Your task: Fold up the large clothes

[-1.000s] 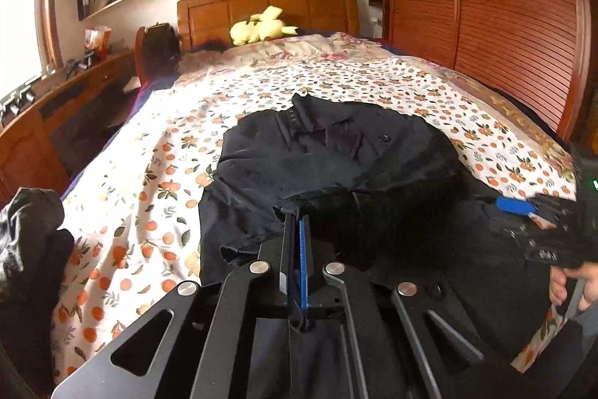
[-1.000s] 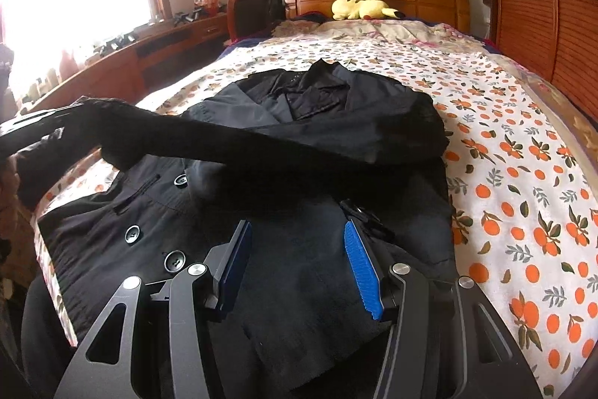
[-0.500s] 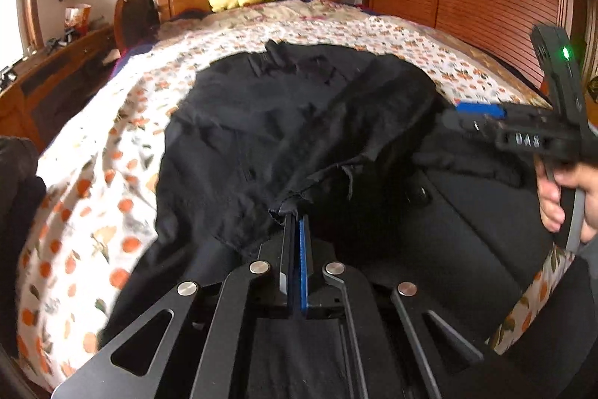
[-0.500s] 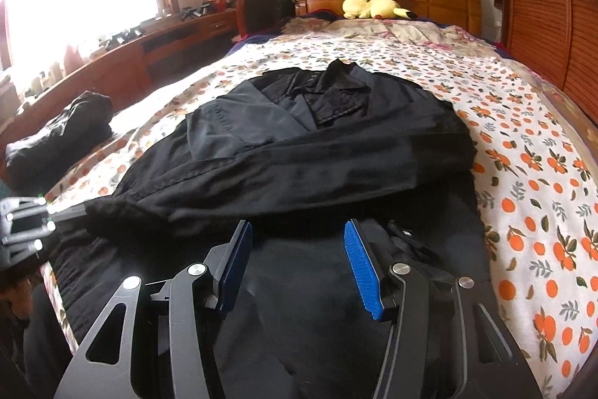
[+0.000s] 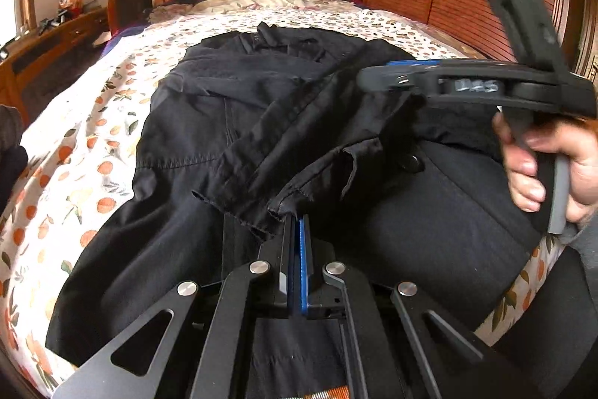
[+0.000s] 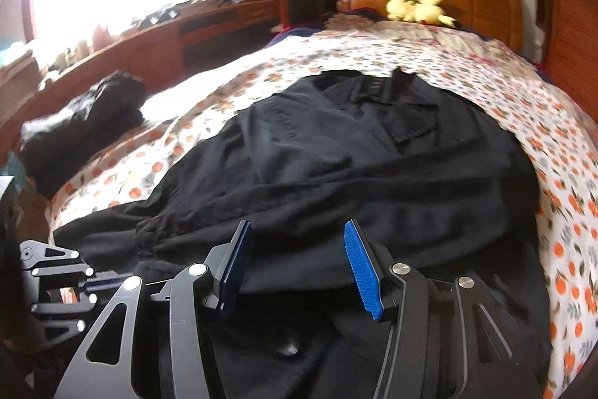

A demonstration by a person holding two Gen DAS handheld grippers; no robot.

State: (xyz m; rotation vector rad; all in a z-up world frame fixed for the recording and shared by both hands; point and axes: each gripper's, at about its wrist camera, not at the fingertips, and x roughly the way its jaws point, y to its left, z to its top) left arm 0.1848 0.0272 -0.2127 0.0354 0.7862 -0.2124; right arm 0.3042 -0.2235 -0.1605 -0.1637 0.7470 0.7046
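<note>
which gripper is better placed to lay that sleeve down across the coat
Left. The left gripper is shut on the sleeve cuff, already over the black coat. The right gripper hovers above the coat, jaws closing with nothing pinched between them.

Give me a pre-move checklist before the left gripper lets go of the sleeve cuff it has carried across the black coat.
1. Left gripper shut on the black sleeve cuff: ok.
2. Sleeve lies across the black coat body: ok.
3. Cuff resting flat on the coat: cannot tell.
4. Right gripper has nothing between its fingers, jaws closing: ok.
5. Coat wholly on the orange-print bedspread: not ok, its hem hangs over the near edge.
</note>
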